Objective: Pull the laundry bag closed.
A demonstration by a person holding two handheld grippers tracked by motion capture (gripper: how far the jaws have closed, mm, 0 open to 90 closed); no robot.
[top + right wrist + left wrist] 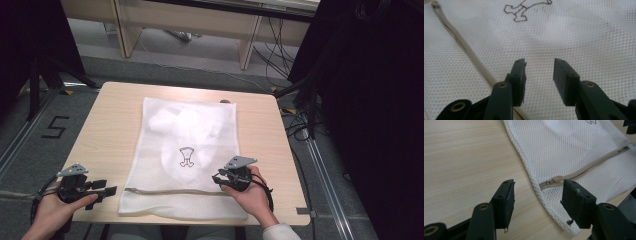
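Mesh bag [185, 155]: flat on bench [105, 130], zipper [584, 168] closed.
My left hand-held gripper [537, 195]: jaws apart, beside zipper pull.
My right hand-held gripper [539, 70]: jaws apart, over mesh.

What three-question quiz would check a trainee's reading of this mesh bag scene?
1. True or false: the left gripper is shut on the mesh bag.
2. Which end of the zipper holds the slider: A, nearer the left gripper, or B, nearer the right gripper?
3. What lies under the right gripper's jaws?

Key: 1 false, its jaws are open over the table. 2 A. 3 The mesh bag.
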